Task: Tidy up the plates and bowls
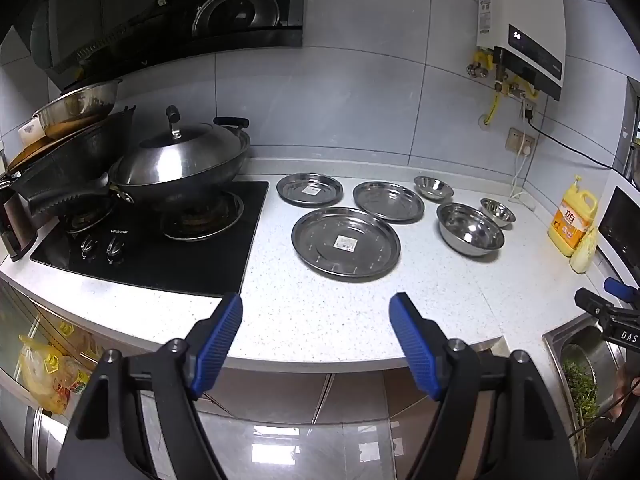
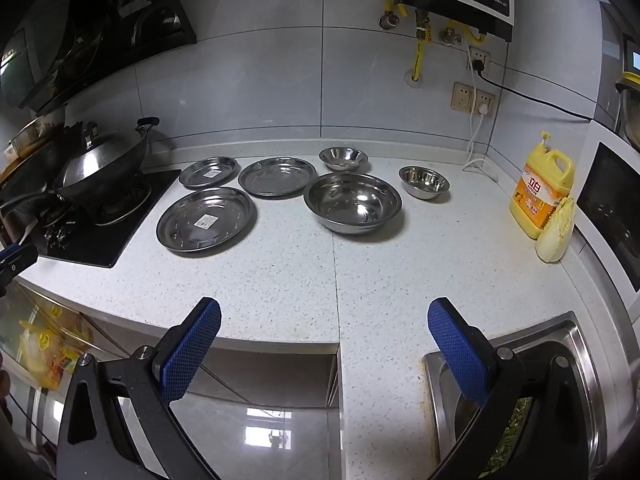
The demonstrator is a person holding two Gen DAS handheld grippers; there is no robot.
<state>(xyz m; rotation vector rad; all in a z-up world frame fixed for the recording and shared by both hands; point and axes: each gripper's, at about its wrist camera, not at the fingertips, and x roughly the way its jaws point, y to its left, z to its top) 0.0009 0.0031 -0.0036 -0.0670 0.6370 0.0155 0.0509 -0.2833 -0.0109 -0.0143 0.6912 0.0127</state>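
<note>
Three steel plates lie on the white counter: a large plate (image 1: 346, 243) (image 2: 206, 220) in front, a small plate (image 1: 310, 189) (image 2: 209, 172) behind it and a medium plate (image 1: 388, 201) (image 2: 277, 177) to the right. Three steel bowls stand right of them: a large bowl (image 1: 470, 229) (image 2: 352, 202), a small far bowl (image 1: 433, 188) (image 2: 343, 159) and a small right bowl (image 1: 497, 211) (image 2: 424, 181). My left gripper (image 1: 316, 312) is open and empty near the counter's front edge. My right gripper (image 2: 324, 320) is open and empty, also at the front edge.
A gas hob (image 1: 160, 236) with a lidded wok (image 1: 180, 164) is at the left. A yellow detergent bottle (image 2: 540, 192) and a cabbage (image 2: 556, 230) stand at the right by a microwave (image 2: 612, 204). A sink (image 2: 576, 360) holding greens is at the front right.
</note>
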